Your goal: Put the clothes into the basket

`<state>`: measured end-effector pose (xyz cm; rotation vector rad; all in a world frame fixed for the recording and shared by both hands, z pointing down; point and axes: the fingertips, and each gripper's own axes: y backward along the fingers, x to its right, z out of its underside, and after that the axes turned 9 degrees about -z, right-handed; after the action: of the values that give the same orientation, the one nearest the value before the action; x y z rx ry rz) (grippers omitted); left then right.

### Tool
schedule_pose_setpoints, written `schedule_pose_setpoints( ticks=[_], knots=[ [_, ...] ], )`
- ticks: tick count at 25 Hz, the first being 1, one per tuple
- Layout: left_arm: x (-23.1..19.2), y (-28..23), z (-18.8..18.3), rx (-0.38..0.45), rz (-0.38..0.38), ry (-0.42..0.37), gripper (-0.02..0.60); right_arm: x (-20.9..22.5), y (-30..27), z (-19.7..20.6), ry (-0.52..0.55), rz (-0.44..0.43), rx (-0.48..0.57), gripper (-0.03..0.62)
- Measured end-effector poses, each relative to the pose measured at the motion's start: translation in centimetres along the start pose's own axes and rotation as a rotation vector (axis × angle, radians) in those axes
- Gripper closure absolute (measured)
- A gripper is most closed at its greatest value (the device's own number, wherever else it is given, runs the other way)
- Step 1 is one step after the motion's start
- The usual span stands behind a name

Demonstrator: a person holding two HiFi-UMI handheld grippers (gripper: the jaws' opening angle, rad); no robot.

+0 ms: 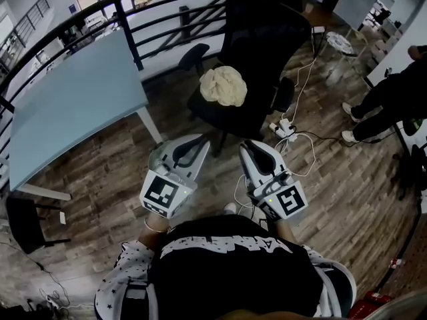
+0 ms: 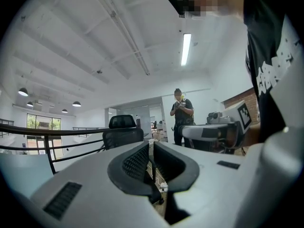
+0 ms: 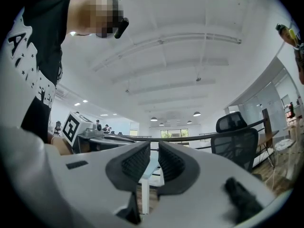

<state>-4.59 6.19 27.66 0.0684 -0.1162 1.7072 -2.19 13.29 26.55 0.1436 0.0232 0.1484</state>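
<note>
On the seat of the office chair (image 1: pixel 257 109) lies a cream garment (image 1: pixel 223 85), untouched. Left gripper (image 1: pixel 199 141) and right gripper (image 1: pixel 252 145) are clenched empty. The step looks like the approach; next, jaws must open.

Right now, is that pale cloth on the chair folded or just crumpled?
Crumpled. The pale cloth sits as a rounded, wrinkled heap on the black chair seat, with no flat layers or straight edges.
</note>
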Motion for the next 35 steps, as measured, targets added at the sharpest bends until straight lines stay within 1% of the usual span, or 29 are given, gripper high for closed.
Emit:
schedule_pose_setpoints(
  ticks=[6, 10, 14, 16, 18, 27, 31, 35],
  knots=[
    [1.5, -2.6, 0.2, -0.027, -0.015, -0.015, 0.561, 3.3, 1.8, 0.4, -0.011, 0.005, -0.002, 0.559],
    [2.2, -4.1, 0.0, -0.030, -0.033, -0.016, 0.561, 5.1, 2.7, 0.4, -0.018, -0.002, 0.007, 0.557],
    [3.7, -5.8, -0.4, -0.032, -0.030, -0.028, 0.561, 6.9, 4.2, 0.1, -0.016, 0.007, 0.014, 0.557],
    [4.4, -6.8, -0.5, -0.037, -0.028, -0.043, 0.561, 7.9, 5.0, 0.1, -0.013, 0.018, 0.012, 0.548],
    [5.1, -7.7, -0.5, -0.037, -0.022, -0.047, 0.561, 8.7, 5.5, 0.1, -0.011, 0.019, 0.013, 0.514],
    [7.6, -10.2, -0.7, -0.033, 0.006, -0.031, 0.561, 11.0, 8.4, 0.3, -0.027, 0.041, 0.018, 0.513],
    [7.8, -10.5, -0.6, -0.045, 0.012, -0.033, 0.561, 11.4, 8.6, 0.5, -0.032, 0.040, 0.021, 0.510],
    [7.3, -10.7, 0.1, -0.057, -0.001, -0.024, 0.561, 11.9, 8.1, 1.2, -0.039, 0.033, 0.013, 0.507]
  ],
)
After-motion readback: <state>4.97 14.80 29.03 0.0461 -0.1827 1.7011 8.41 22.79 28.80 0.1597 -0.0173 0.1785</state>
